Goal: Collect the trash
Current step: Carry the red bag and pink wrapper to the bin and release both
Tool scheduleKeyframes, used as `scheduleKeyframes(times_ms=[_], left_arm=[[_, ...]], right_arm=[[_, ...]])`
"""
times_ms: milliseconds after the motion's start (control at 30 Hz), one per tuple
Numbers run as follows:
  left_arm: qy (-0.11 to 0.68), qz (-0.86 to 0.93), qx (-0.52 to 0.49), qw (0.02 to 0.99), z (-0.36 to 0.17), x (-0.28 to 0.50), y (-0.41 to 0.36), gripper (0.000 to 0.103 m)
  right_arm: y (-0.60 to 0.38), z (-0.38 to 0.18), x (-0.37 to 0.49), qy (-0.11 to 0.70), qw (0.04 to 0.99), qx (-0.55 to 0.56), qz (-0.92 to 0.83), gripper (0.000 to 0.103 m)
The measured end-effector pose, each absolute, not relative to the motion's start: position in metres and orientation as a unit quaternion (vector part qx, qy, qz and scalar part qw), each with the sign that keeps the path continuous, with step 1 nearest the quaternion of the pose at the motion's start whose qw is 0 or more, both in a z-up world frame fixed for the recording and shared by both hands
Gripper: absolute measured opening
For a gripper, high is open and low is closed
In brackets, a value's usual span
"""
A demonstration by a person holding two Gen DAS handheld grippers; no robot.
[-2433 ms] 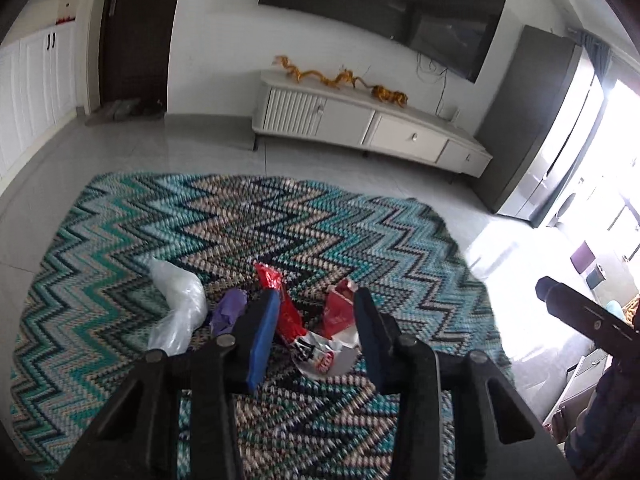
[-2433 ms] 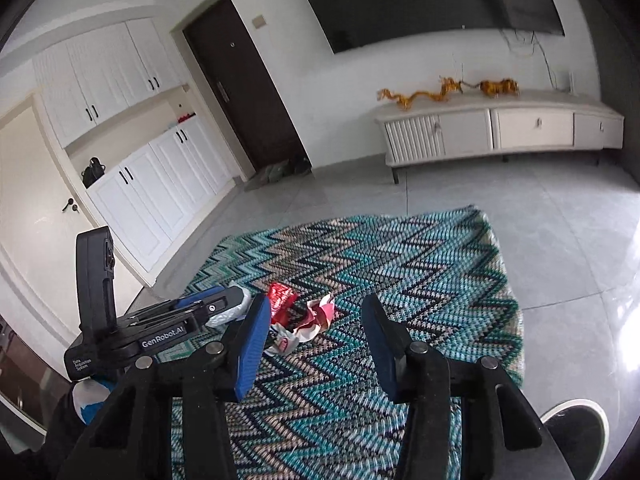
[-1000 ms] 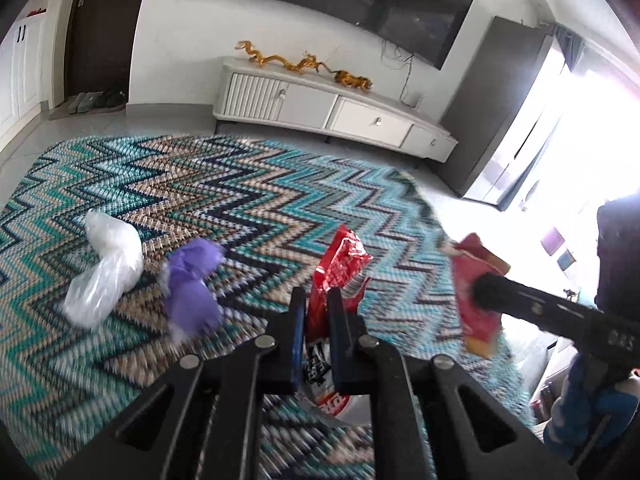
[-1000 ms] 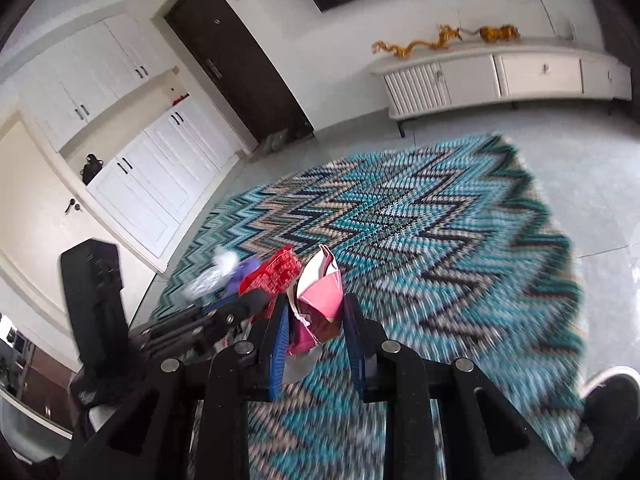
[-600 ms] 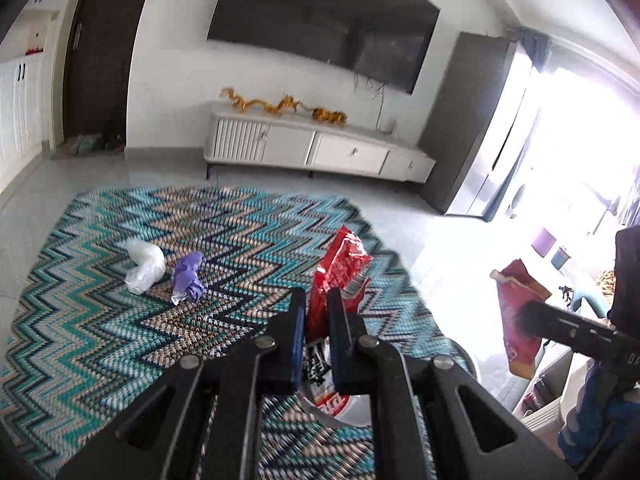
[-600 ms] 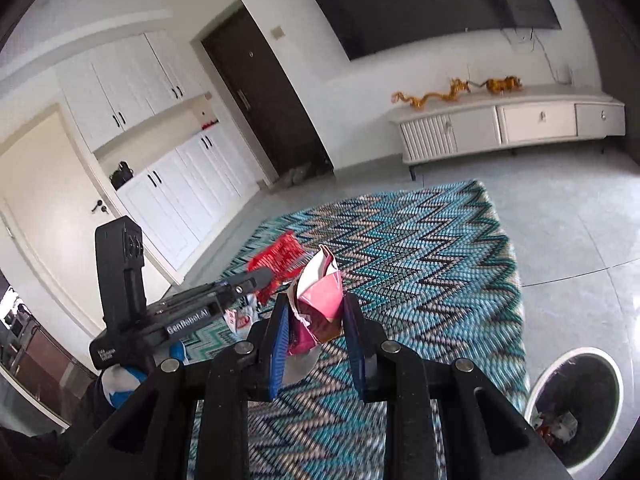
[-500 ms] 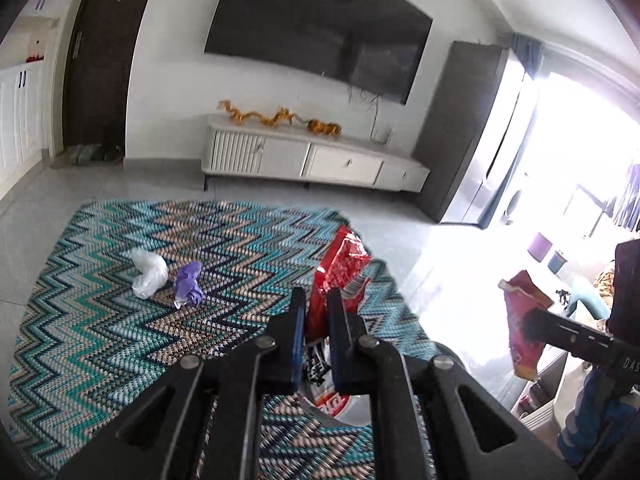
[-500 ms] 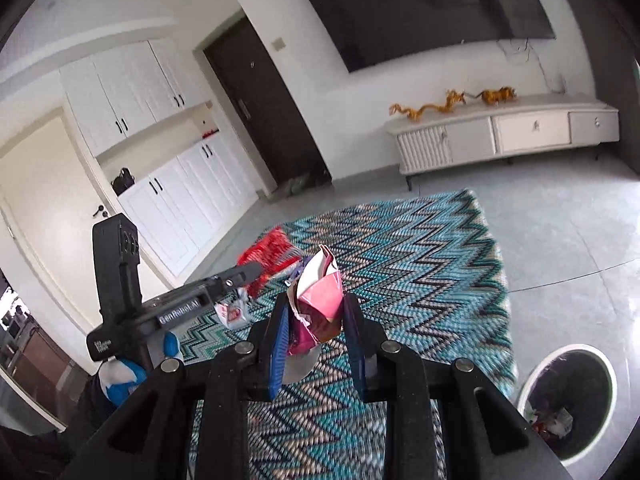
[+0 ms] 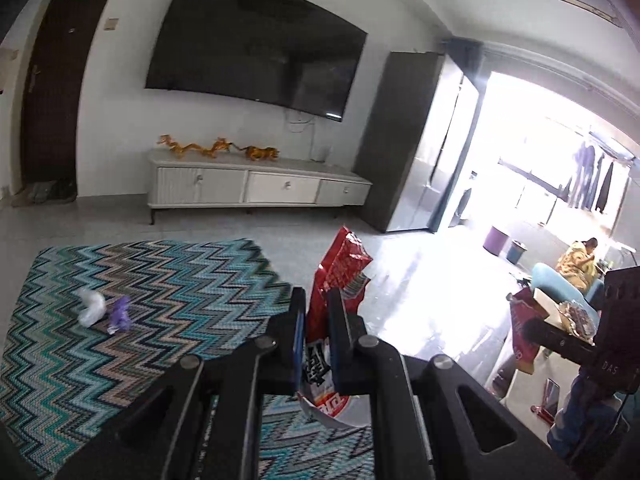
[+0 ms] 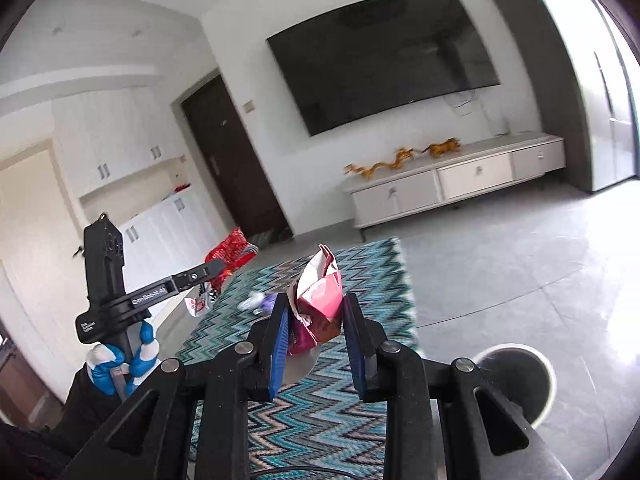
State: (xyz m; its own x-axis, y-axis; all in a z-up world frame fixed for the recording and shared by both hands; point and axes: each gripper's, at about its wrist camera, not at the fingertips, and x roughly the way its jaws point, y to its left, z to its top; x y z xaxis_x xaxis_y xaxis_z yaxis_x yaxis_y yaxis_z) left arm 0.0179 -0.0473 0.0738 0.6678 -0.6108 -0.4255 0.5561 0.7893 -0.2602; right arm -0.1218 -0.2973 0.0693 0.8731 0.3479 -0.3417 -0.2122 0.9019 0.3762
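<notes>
My left gripper point(image 9: 317, 300) is shut on a red snack wrapper point(image 9: 340, 268) and holds it up above the rug edge. It also shows in the right wrist view point(image 10: 230, 254). My right gripper point(image 10: 315, 310) is shut on a pink crumpled wrapper point(image 10: 320, 292), which also shows in the left wrist view point(image 9: 524, 328). A round white-rimmed trash bin point(image 10: 516, 380) stands on the floor at the lower right of the right wrist view. A white plastic bag point(image 9: 91, 307) and a purple scrap point(image 9: 120, 314) lie on the rug.
A zigzag teal rug point(image 9: 140, 280) covers the floor. A white TV cabinet point(image 9: 256, 188) stands at the wall under a TV. A dark cabinet point(image 9: 404, 140) is to the right. A person sits far right point(image 9: 580, 260).
Both grippers have risen and tilted up with their wrappers held. The rug and its scraps look farther off, and the trash bin sits closer under the right gripper.
</notes>
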Motion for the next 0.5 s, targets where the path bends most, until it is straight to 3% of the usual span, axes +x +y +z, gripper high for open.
scheduleKeyframes(times_ms=[267, 500], left_arm=[[0.261, -0.379, -0.008, 0.888, 0.083, 0.014, -0.144, 0.01], [0.318, -0.397, 0.034, 0.86, 0.041, 0.038, -0.233, 0.01]], right_arm=[[-0.363, 0.061, -0.138, 0.186, 0.96, 0.194, 0.082, 0.025], [-0.419, 0.016, -0.106, 0.223, 0.949, 0.222, 0.031, 0.025]])
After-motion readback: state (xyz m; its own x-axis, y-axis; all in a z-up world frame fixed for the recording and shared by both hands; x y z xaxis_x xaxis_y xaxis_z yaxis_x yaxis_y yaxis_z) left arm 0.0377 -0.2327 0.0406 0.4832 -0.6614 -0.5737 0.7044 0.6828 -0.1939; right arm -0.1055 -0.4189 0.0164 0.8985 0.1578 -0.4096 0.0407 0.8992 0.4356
